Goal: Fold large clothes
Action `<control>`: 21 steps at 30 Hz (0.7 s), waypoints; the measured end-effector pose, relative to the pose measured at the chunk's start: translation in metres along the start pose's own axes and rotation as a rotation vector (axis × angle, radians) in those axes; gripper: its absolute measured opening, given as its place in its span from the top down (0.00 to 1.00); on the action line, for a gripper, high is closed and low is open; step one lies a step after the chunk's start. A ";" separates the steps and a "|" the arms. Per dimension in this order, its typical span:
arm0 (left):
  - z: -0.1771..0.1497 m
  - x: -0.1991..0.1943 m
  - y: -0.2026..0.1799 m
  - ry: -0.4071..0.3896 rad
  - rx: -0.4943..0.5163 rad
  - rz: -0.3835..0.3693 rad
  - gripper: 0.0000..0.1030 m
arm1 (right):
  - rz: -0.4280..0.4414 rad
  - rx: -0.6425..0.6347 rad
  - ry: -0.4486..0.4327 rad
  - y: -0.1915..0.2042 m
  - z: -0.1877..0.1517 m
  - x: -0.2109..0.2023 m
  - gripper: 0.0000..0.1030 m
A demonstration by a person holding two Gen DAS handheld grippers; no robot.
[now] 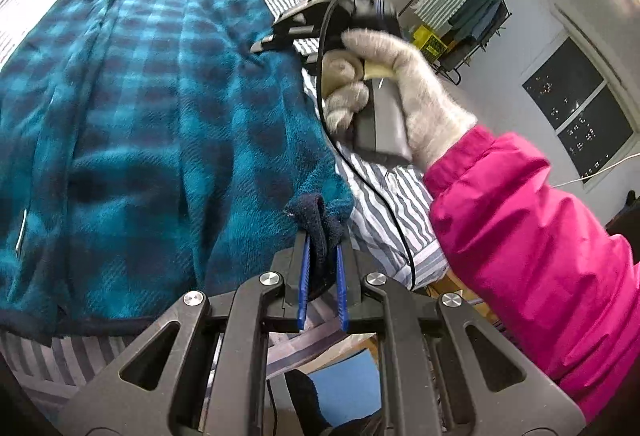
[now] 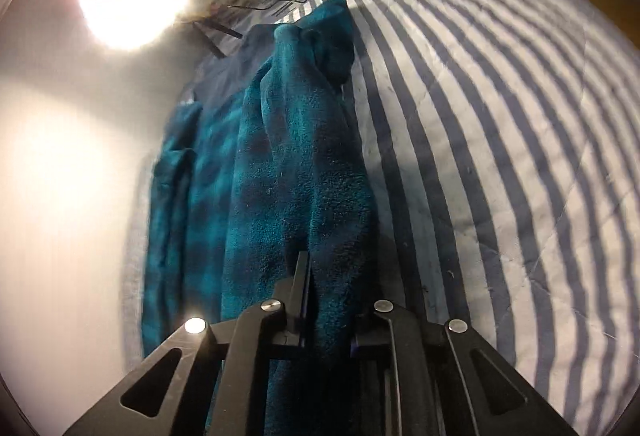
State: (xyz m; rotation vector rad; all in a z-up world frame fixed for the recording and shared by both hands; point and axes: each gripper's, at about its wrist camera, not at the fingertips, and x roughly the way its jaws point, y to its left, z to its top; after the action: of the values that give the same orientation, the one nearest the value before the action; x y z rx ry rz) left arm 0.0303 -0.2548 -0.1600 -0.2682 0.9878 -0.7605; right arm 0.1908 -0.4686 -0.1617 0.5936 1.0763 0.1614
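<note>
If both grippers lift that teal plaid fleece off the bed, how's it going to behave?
Probably floppy: the fleece already bunches and creases between the left gripper and right gripper. Its plush pile likely grips the pads rather than slipping. It looks bulky, so unheld parts would likely sag onto the striped bedding.

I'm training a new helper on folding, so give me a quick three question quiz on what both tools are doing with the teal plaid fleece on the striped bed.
1. True or false: the left tool is shut on the dark cuff of the teal plaid fleece.
2. What does the right tool grip?
A. a bare hanger
B. a fold of the fleece
C. the striped bedcover
3. Fill in: the gloved hand holding the right tool wears a ____ sleeve.

Key: 1 true; 2 B; 3 pink.
</note>
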 end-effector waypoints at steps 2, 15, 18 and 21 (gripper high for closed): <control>-0.003 -0.005 0.008 -0.012 -0.036 -0.016 0.91 | -0.084 -0.036 -0.010 0.019 0.000 -0.003 0.89; -0.018 -0.052 0.085 -0.090 -0.248 0.040 0.91 | -0.397 -0.426 -0.020 0.174 -0.019 0.062 0.90; -0.021 -0.059 0.100 -0.096 -0.287 0.068 0.91 | -0.449 -0.523 0.004 0.202 -0.031 0.095 0.90; -0.024 -0.060 0.107 -0.093 -0.288 0.099 0.91 | -0.501 -0.584 0.037 0.215 -0.042 0.123 0.88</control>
State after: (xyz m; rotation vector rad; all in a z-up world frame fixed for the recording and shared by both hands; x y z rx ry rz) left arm 0.0399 -0.1342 -0.1908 -0.4960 1.0141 -0.5100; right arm 0.2481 -0.2236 -0.1578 -0.2086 1.1161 0.0423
